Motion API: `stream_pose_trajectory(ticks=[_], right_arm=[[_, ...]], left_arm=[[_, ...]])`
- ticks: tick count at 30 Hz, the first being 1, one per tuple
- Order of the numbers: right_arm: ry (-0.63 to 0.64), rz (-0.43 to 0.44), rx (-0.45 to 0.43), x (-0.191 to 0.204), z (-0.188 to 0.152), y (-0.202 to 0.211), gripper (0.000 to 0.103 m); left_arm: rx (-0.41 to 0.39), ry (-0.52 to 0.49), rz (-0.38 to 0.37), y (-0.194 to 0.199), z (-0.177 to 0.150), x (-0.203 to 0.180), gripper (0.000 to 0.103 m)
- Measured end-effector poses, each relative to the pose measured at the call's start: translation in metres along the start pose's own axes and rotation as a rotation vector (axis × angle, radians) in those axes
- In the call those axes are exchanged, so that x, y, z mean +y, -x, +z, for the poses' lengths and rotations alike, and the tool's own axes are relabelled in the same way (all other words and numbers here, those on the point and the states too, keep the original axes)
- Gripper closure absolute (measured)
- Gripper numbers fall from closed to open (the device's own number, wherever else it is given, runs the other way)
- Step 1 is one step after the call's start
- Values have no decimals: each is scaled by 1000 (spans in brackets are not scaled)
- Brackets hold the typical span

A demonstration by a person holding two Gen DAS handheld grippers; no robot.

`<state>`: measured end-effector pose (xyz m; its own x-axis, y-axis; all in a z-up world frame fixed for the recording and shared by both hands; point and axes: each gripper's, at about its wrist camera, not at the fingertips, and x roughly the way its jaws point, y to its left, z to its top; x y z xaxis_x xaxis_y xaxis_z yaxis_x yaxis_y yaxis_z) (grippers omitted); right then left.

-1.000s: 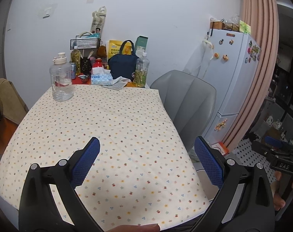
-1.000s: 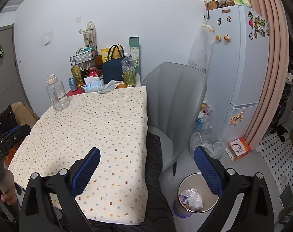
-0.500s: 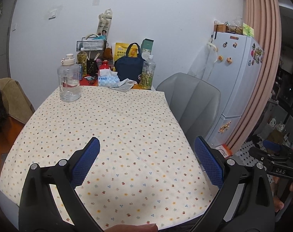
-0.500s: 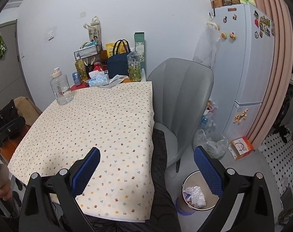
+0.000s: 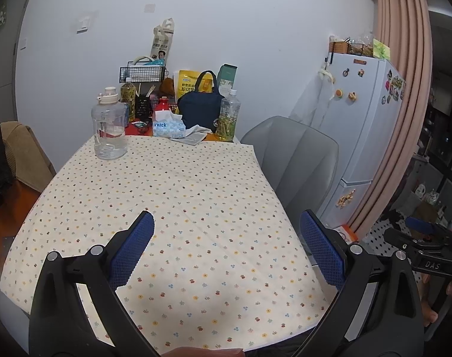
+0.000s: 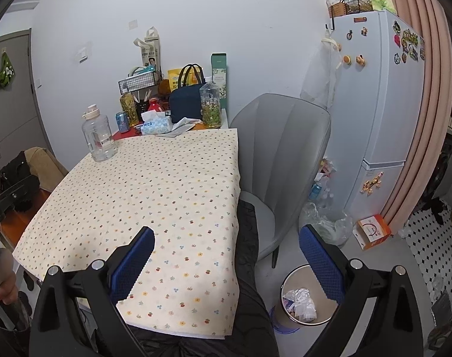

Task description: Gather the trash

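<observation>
At the table's point(image 6: 142, 196) far edge stood three bottles point(image 6: 98, 136) point(image 6: 209, 104) point(image 6: 127, 107), one can point(image 6: 122, 122), one tissue pack point(image 6: 156, 125) and one navy bag point(image 6: 185, 101); one bin point(image 6: 305, 299) held crumpled trash point(image 6: 299, 299).

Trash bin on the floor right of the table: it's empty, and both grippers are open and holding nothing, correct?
Not quite. The trash bin already holds crumpled wrappers, as the right wrist view shows. The left gripper and right gripper are indeed open and holding nothing.

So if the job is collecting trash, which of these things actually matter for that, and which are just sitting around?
For the job:
- waste bin on the floor, crumpled trash already inside
- left gripper and right gripper, both open and empty

Just lying about:
- clear water jug
- tissue box
- navy lunch bag
- grey chair
- fridge
</observation>
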<state>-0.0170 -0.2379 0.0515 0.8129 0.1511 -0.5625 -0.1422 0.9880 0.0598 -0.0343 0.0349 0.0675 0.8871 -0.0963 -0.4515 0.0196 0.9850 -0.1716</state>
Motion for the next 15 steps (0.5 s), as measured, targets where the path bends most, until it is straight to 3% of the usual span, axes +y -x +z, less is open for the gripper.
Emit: stream_pose_trajectory(ticks=[15], right_arm=[[8,13,-20,2,1,14,8]], left_arm=[[-24,-11,-5,11,3,-2,6]])
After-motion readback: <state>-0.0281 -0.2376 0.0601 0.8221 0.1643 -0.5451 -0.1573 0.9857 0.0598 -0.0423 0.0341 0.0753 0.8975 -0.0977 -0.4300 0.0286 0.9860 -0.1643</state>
